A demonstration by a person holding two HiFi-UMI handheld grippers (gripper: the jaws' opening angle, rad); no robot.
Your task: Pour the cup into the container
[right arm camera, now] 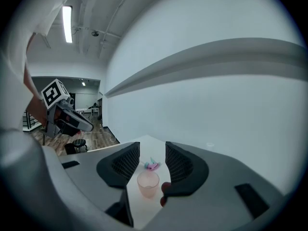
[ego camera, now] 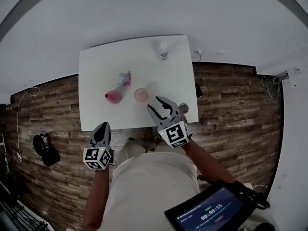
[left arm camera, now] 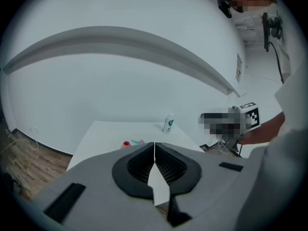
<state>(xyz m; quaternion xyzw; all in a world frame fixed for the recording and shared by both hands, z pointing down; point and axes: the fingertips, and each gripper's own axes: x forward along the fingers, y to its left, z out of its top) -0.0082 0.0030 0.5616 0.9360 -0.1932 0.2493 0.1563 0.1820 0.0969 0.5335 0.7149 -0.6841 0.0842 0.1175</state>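
On the white table (ego camera: 96, 81), head view, I read the translucent pink cup (ego camera: 141, 95) upright toward the near edge. The red-pink container (ego camera: 113, 97) lies beside it on the left-edge side, and a white bottle (ego camera: 163, 51) stands at the far edge. The right gripper (ego camera: 155, 105) hovers over the near edge, close to the cup but apart from it. The left gripper (ego camera: 102, 126) hangs off the table, before the near edge.

Left gripper view: the left gripper (left arm camera: 154, 150) has its jaws pressed together, with nothing between them.

Right gripper view: the right gripper (right arm camera: 152, 148) has its jaws slightly apart and empty. The cup (right arm camera: 147, 183) shows through the gap, beyond the tips.
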